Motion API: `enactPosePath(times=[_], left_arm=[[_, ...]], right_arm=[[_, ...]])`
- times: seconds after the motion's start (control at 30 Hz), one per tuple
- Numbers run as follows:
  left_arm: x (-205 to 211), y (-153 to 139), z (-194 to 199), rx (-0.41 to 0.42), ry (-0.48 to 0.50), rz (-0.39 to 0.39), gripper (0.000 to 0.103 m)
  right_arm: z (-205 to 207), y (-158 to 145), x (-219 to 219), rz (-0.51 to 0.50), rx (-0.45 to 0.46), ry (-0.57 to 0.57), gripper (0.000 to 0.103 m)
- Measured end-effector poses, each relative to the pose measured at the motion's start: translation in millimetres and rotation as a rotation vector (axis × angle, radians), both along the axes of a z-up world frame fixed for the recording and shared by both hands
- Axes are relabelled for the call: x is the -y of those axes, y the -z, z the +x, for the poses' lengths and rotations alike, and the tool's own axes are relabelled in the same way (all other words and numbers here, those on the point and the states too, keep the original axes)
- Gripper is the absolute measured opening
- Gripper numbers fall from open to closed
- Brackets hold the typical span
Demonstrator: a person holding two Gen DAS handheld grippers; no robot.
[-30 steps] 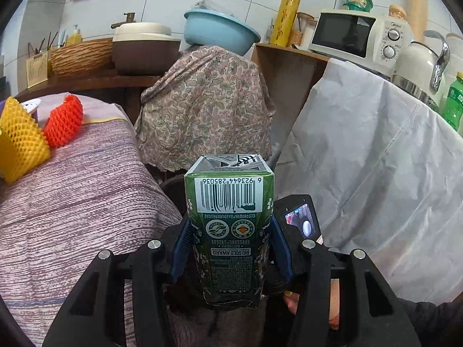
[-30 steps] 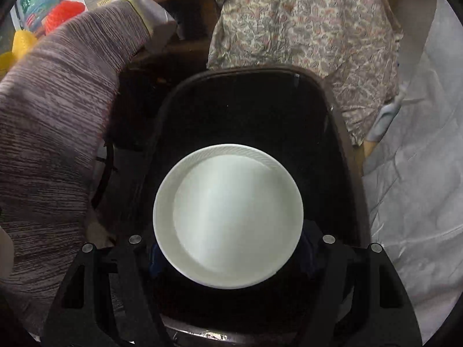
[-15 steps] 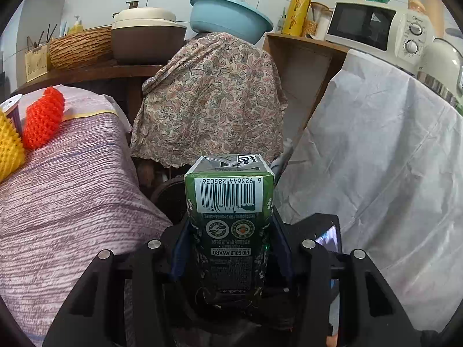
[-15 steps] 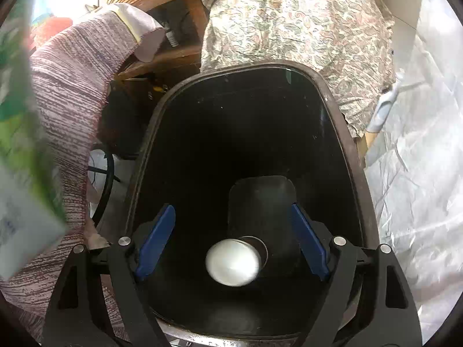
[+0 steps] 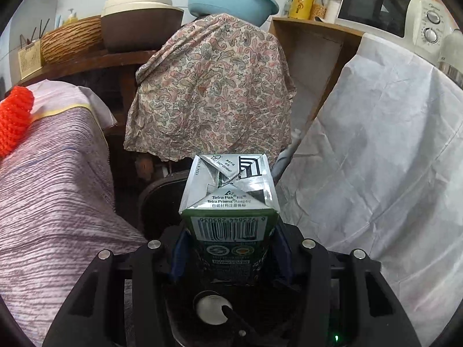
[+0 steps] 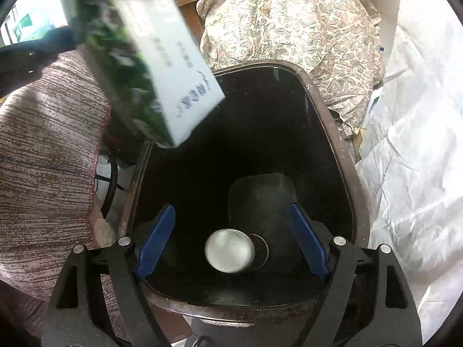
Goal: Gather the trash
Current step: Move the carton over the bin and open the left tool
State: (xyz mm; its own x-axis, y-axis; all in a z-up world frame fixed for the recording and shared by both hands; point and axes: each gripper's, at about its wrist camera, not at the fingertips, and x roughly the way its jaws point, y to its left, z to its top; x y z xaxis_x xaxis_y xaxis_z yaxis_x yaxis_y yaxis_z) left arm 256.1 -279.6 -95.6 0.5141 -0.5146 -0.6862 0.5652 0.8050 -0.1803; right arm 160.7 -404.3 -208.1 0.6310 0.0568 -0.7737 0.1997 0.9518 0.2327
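My left gripper (image 5: 230,245) is shut on a green drink carton (image 5: 228,202), whose folded silver end points forward over the near rim of a dark trash bin (image 5: 156,190). In the right wrist view the same carton (image 6: 162,66) hangs tilted above the upper left corner of the bin (image 6: 341,144). My right gripper (image 6: 231,211) stands open above the bin's mouth, with nothing between its blue pads (image 6: 156,240). A white disposable cup (image 6: 230,250) lies on the bin's dark bottom, and shows again in the left wrist view (image 5: 209,308).
A table under a striped purple cloth (image 5: 52,196) borders the bin on the left, with a red foam net (image 5: 14,118) on it. A paisley-covered object (image 5: 211,86) stands behind the bin. A white sheet (image 5: 376,159) drapes the counter at right, under a microwave (image 5: 385,8).
My right gripper opened and the white cup dropped from it to the bin's bottom. The left gripper carried the carton forward and down, over the bin's left corner.
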Motion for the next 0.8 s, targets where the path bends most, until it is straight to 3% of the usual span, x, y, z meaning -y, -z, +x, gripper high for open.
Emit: enactPosePath(times=[0.33, 0.47, 0.7, 0.8], left_arm=[[14.8, 16.9, 14.3, -0.019, -0.011, 0.045, 0.051], [13.0, 20.3, 20.2, -0.017, -0.046, 0.042, 0.084], [8.9, 18.0, 22.7, -0.049, -0.056, 0.015, 0.086], [0.8, 2.4, 9.8, -0.032, -0.055, -0.029, 0.086]], right_arm=[[-7.1, -0.5, -3.7, 0.008, 0.017, 0.013, 0.081], [-5.9, 2.6, -2.7, 0.01, 0.01, 0.02, 0.081], [-8.5, 6.6, -4.1, 0.01, 0.005, 0.026, 0.081], [-10.1, -0.2, -3.2, -0.017, 0.013, 0.051, 0.081]])
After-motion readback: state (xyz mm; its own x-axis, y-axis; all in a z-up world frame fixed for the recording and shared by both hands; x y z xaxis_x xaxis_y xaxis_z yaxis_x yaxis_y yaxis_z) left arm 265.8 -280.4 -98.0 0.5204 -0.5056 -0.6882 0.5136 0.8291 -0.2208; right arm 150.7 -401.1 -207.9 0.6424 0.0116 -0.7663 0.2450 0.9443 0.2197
